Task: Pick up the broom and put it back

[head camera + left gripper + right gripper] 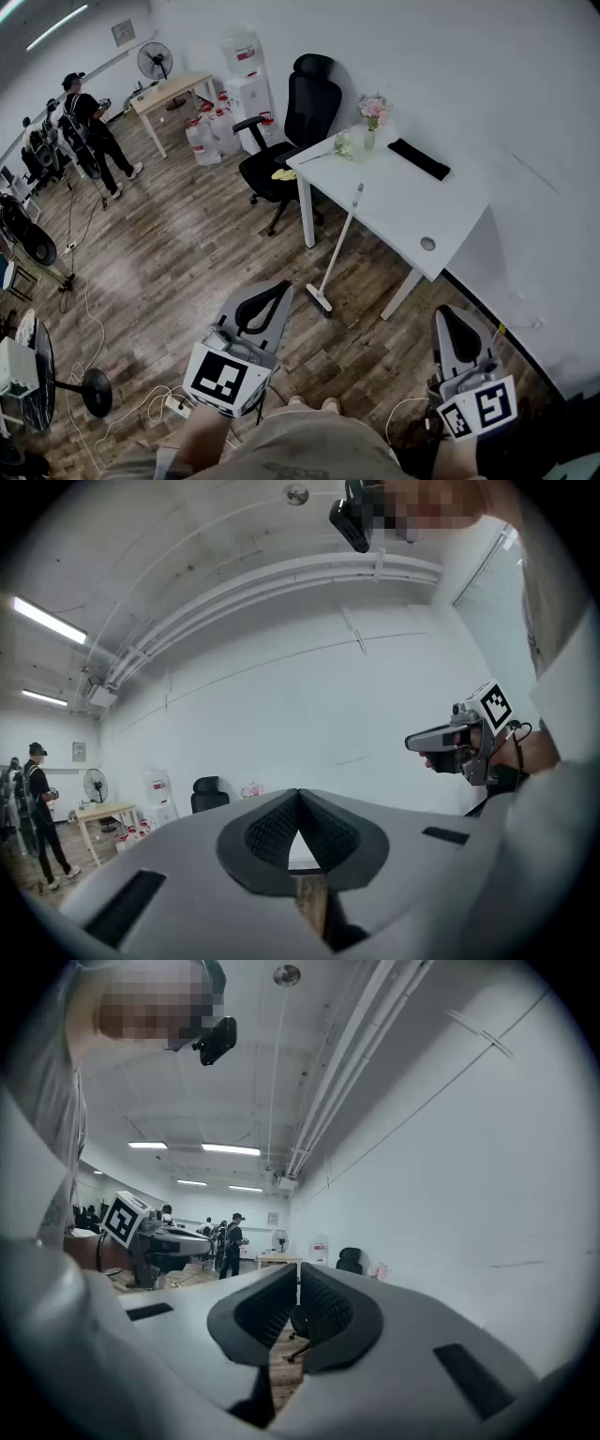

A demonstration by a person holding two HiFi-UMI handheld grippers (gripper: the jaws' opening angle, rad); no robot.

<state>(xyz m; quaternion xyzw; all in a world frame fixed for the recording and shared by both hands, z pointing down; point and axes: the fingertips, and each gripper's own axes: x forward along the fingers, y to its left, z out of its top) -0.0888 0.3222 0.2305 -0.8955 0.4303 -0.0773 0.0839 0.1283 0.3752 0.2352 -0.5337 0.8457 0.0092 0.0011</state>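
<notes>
Nearest the camera, the left gripper, grey with a black-and-white marker cube at its rear, is held level. Its jaws are fully together at the tips, with nothing between them. The right gripper, of the same make, is also level, and its own view shows the jaw tips meeting with nothing clamped. Neither gripper touches any object. Both are over the brown wood-plank floor.

Ahead of the left gripper, and well apart from it, stands the white long-handled broom. Its head rests on the floor. Its handle tilts up and away, and the top rests against the long edge of the white rectangular table that faces the open floor.

On the tabletop:
- A bunch of pink flowers in a small vase is at the far corner by the wall.
- A flat black rectangular slab lies along the wall-side long edge.
- A round cable hole sits near the near short edge.

A black office chair with a high back stands at the table's far short edge. Farther off, a person in dark clothing stands near a light wooden table and a pedestal fan.
</notes>
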